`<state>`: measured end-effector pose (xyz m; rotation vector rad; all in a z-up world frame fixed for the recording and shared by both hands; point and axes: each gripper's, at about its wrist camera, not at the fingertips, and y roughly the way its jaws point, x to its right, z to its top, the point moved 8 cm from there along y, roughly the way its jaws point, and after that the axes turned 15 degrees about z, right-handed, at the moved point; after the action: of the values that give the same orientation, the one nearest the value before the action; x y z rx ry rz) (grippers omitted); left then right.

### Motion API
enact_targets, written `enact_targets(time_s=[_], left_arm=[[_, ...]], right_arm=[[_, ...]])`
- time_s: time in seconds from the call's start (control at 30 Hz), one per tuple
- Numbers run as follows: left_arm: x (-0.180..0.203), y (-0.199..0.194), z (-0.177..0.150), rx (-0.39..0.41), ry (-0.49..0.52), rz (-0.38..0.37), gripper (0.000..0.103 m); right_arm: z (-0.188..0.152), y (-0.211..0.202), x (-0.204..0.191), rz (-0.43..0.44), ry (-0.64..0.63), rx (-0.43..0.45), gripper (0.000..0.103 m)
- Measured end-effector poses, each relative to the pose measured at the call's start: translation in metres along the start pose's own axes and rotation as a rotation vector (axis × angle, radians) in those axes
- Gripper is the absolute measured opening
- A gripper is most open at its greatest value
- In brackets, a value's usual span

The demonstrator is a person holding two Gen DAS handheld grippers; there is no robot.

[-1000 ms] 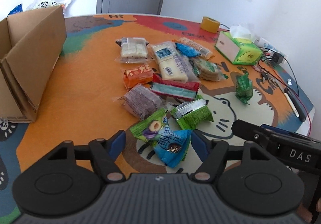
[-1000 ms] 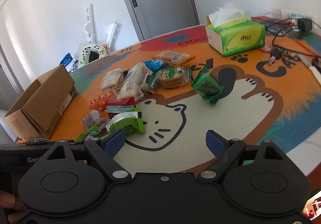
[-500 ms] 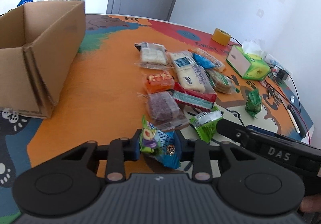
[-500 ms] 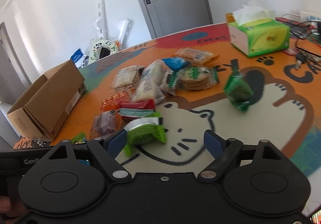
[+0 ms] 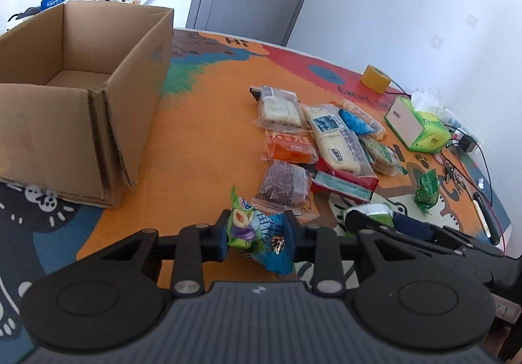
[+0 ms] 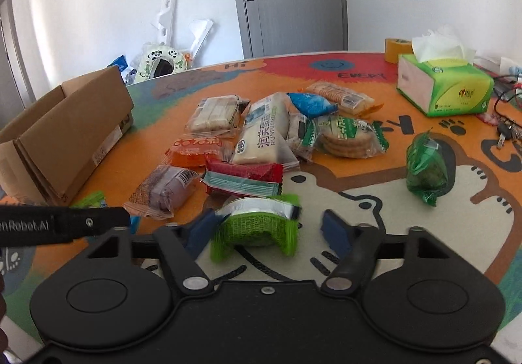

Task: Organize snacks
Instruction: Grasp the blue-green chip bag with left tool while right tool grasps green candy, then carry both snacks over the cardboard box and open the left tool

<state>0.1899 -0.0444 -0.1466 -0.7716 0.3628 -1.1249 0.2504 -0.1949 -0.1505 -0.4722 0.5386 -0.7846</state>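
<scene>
From the left wrist view we saw our left gripper (image 5: 257, 238) clamped on two small packets (image 5: 257, 233), one green and one blue, to the right of the open cardboard box (image 5: 81, 103) and just in front of the snack pile (image 5: 313, 142). From the right wrist view our right gripper (image 6: 266, 230) was closing its jaws around a green mesh-print snack (image 6: 257, 227); its left pad touched the wrapper while the right pad stood clear, with the box far off to the left.

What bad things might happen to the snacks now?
1. The left gripper pinches two small packets, green and blue, together; one might slip out before reaching the cardboard box.
2. The right gripper is closing on the green cake packet and might squash it.
</scene>
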Motion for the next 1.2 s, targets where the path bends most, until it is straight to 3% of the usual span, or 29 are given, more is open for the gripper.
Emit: enact_targets(time_s=[0.07,0.1,0.63,1.07,1.2], left_arm=[[-0.002,-0.001,0.0,0.0,-0.008,-0.008,0.031],[-0.003,-0.002,0.0,0.003,-0.011,-0.012,0.031],[-0.03,-0.047,0.036,0.152,-0.082,-0.002,0.031],[-0.071,-0.076,0.083,0.269,-0.126,0.006,0.031],[-0.092,-0.077,0.099,0.295,-0.142,0.038,0.031]], right_arm=[[0.002,-0.001,-0.001,0.007,0.005,-0.008,0.047],[0.004,-0.003,-0.001,0.019,0.009,-0.007,0.032],[0.032,-0.026,-0.032,0.108,-0.006,0.093,0.031],[0.071,-0.007,-0.086,0.18,-0.045,0.143,0.031],[0.082,0.001,-0.102,0.204,-0.064,0.153,0.031]])
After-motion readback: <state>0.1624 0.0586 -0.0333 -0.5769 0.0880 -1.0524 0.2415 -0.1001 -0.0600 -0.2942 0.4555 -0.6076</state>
